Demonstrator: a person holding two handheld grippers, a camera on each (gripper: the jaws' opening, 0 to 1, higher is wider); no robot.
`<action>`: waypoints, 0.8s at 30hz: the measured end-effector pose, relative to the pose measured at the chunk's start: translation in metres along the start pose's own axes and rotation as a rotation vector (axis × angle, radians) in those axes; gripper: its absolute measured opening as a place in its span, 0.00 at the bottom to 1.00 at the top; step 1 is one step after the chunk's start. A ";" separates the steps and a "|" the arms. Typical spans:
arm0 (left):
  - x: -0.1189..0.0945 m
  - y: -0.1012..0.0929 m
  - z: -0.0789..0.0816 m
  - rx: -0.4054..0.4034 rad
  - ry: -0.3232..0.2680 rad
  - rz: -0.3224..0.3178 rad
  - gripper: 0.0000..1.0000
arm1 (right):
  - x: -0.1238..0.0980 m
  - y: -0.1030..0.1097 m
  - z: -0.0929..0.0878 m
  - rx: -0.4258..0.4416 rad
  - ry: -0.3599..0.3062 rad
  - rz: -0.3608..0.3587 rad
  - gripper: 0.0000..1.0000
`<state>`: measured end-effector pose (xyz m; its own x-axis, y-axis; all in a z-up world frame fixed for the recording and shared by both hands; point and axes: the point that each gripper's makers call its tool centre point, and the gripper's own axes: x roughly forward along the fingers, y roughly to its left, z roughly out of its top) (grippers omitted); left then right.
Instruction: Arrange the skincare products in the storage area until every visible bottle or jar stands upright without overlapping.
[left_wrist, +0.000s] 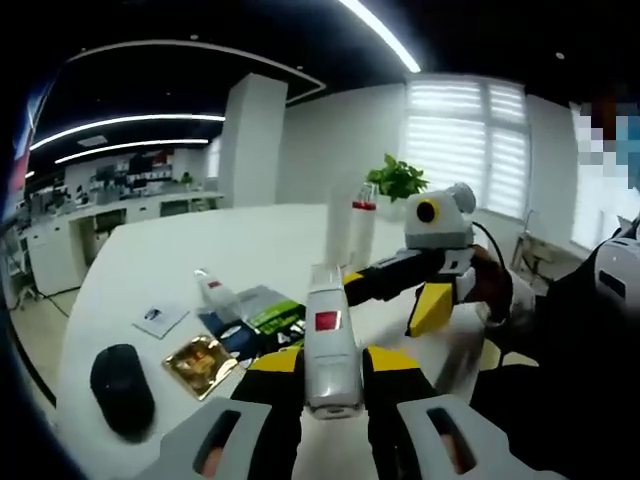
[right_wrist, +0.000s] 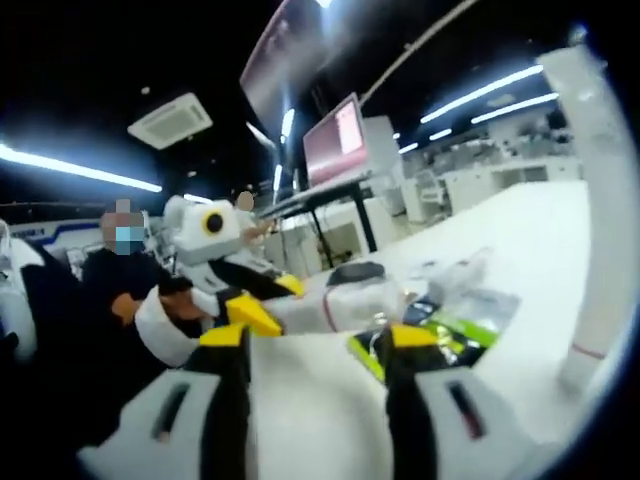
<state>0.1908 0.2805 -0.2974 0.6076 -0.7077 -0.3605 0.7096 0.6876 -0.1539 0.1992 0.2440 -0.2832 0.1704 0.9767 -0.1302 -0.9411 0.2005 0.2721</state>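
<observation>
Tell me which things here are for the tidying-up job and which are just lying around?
For the job:
- white tube, held between the left gripper jaws
- clear bottle with red band, standing on the table
- small clear bottle, lying down
- right gripper

Just lying around:
- black mouse
- gold packet
- green packet
- potted plant

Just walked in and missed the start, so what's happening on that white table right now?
A person is working with two handheld tongs over a white table. The left tongs are shut on a white tube with a red label, held above the table. The right tongs reach in beside it; whether they grip anything is unclear. A clear bottle lies on the table by a gold packet, green-labelled packs and a black mouse.
</observation>
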 end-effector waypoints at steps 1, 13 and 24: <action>0.000 0.000 0.000 0.003 0.003 0.002 0.22 | 0.000 -0.001 0.001 0.006 -0.002 -0.004 0.52; 0.009 -0.002 -0.006 0.076 0.056 0.055 0.22 | -0.002 -0.014 0.008 0.137 -0.076 -0.060 0.44; 0.016 -0.008 -0.003 0.194 0.059 0.097 0.22 | -0.008 -0.025 0.014 0.205 -0.138 -0.113 0.37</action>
<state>0.1942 0.2639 -0.3046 0.6586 -0.6253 -0.4187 0.7078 0.7037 0.0624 0.2254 0.2319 -0.2757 0.3224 0.9456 -0.0436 -0.8375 0.3064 0.4524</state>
